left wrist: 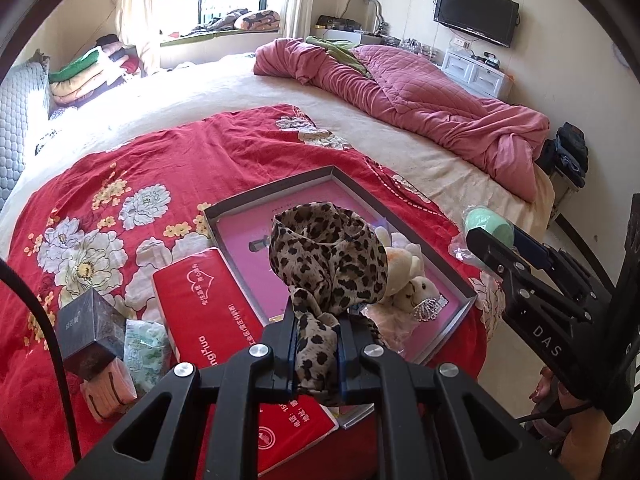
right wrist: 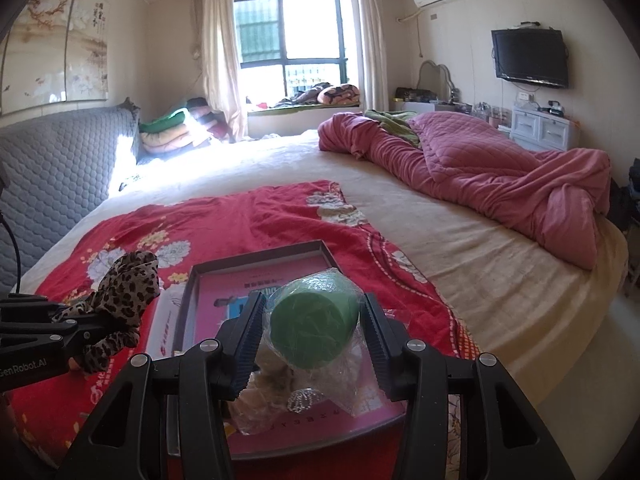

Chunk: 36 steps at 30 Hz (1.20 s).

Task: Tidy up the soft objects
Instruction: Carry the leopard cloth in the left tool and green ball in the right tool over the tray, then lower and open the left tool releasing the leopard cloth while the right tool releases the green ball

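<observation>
My left gripper (left wrist: 318,320) is shut on a leopard-print scarf (left wrist: 328,256), holding it above the grey box with the pink inside (left wrist: 240,210); the scarf also shows at the left of the right wrist view (right wrist: 124,296). My right gripper (right wrist: 312,312) is shut on a green roll in clear plastic wrap (right wrist: 314,328), held over the same box (right wrist: 256,258); the roll shows in the left wrist view (left wrist: 488,222) at the right. A small plush bunny (left wrist: 412,276) with a silver crown lies in the box.
The box lies on a red flowered blanket (left wrist: 132,168) on a large bed. A red tissue pack (left wrist: 204,292), a dark cube box (left wrist: 88,332) and a green-white packet (left wrist: 146,344) lie left of the box. A pink quilt (left wrist: 420,96) lies far right.
</observation>
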### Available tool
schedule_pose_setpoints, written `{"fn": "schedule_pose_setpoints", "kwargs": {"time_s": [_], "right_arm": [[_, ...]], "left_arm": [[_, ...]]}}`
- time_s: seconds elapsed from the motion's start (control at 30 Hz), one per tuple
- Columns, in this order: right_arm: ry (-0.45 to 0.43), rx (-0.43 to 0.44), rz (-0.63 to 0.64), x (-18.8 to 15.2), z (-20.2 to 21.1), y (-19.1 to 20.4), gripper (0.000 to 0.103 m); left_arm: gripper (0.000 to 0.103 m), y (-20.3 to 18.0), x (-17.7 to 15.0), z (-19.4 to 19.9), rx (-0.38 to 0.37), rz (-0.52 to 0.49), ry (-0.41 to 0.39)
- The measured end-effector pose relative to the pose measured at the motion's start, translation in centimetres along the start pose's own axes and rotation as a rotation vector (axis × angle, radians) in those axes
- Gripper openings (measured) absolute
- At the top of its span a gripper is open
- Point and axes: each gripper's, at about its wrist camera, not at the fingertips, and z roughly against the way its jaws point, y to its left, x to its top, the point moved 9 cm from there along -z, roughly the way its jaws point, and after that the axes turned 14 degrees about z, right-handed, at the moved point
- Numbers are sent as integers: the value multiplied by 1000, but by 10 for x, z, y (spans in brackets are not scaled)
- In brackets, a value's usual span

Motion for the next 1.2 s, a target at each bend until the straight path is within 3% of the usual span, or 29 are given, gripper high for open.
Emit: {"fn": "schedule_pose_setpoints", "kwargs": {"time_s": [0.43,0.63,0.97,1.2], "right_arm": [[184,-18,-7,-52,-40,-17,50],[230,-6,3,-67,-56,-17,51],[257,41,-65,-81,-69,-19,53],[254,32,-62,-79,-68,-19,63]], "left_arm": [[15,-13,1,-67,16,-10,143],[17,-12,-9,-88,30,-10,211],[21,-11,-11,-91,14,14,224],[32,-9,-8,-88,11,25,214]]}}
